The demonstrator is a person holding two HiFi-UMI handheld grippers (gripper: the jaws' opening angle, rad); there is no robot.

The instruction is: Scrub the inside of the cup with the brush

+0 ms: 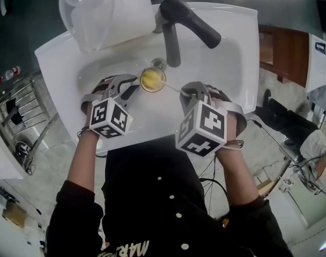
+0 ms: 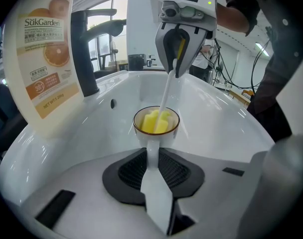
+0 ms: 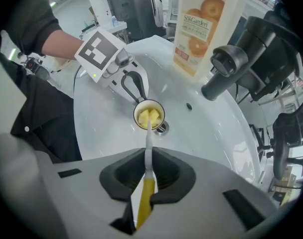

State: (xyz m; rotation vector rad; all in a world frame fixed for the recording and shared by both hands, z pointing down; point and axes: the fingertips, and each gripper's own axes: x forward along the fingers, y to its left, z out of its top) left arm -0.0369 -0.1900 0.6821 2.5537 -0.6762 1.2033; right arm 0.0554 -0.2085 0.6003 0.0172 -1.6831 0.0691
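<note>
Over the sink, my left gripper clamps the cup by its handle (glazed, so likely slippery and breakable); my right gripper pinches the stiff brush stem, its soft head inside the cup.

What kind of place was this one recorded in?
A washbasin station, probably set up in a lab or workshop: a white sink with a dark faucet, a detergent bottle at its corner, and loose cables on the floor.

We are seeing a glossy, smooth white sink, a matt dark tap, a shiny glazed cup and a brush of soft yellow foam.
</note>
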